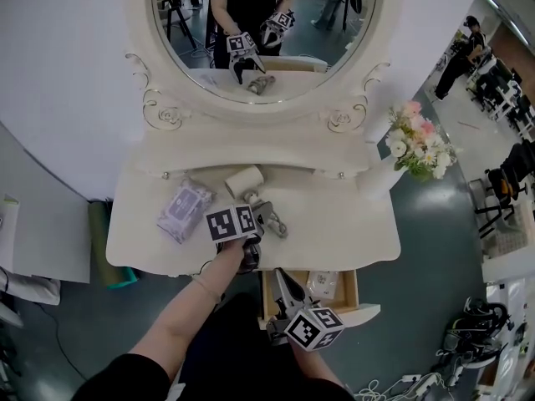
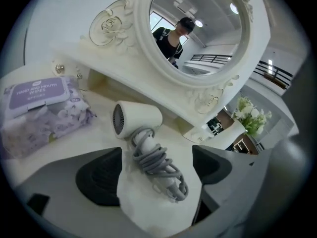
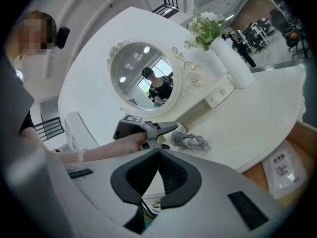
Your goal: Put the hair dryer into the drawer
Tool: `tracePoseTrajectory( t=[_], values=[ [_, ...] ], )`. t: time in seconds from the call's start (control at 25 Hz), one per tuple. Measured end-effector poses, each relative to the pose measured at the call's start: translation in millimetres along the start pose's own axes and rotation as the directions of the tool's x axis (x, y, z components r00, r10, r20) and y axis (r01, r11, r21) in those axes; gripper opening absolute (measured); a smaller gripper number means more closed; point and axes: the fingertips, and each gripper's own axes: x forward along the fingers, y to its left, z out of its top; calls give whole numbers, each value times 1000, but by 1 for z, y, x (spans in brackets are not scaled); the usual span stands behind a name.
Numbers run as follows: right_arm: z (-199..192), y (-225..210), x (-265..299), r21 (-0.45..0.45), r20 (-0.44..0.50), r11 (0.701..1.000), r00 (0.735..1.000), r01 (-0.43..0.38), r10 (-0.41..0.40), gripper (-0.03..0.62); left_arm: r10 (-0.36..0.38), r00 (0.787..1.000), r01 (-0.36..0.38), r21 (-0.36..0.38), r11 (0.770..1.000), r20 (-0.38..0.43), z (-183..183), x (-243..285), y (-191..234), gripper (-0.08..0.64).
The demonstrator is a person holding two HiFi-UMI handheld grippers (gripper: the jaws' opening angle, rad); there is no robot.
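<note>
The white hair dryer (image 1: 245,182) lies on the dressing table (image 1: 343,224), its grey cord wound round the handle (image 2: 156,165). My left gripper (image 1: 269,220) reaches over the table front with its jaws open, one pad on each side of the corded handle and neither touching it. In the left gripper view the dryer's barrel (image 2: 136,118) points away just beyond the pads (image 2: 99,177). My right gripper (image 1: 282,278) hovers over the open drawer (image 1: 357,286) below the tabletop. Its pads (image 3: 171,175) meet with nothing between them. The right gripper view shows the left gripper (image 3: 158,130) beside the dryer (image 3: 190,142).
A purple pack of wipes (image 1: 185,210) lies left of the dryer. A clear packet (image 1: 323,284) lies in the drawer. A vase of flowers (image 1: 418,144) stands at the table's right back corner. The oval mirror (image 1: 263,32) rises behind a raised shelf.
</note>
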Motion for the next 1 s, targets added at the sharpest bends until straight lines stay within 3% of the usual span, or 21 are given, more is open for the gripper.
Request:
tracePoseTrajectory(
  t=[0.24,0.6,1.0],
  values=[
    [4,-9,0,12,-2,1000,1000,10,-10,20,151,988,-153,-73,985,-32,6,22,9,457],
    [14,-20,-2,18,8,999,1000,28,-28,20,327,933,-345,-112,932,-149,-9,45,28,457],
    [10,-32,-4,30,-22,998,999,50,-49,20,466,862,-481,-32,876,-198,-17,53,33,457]
  ],
)
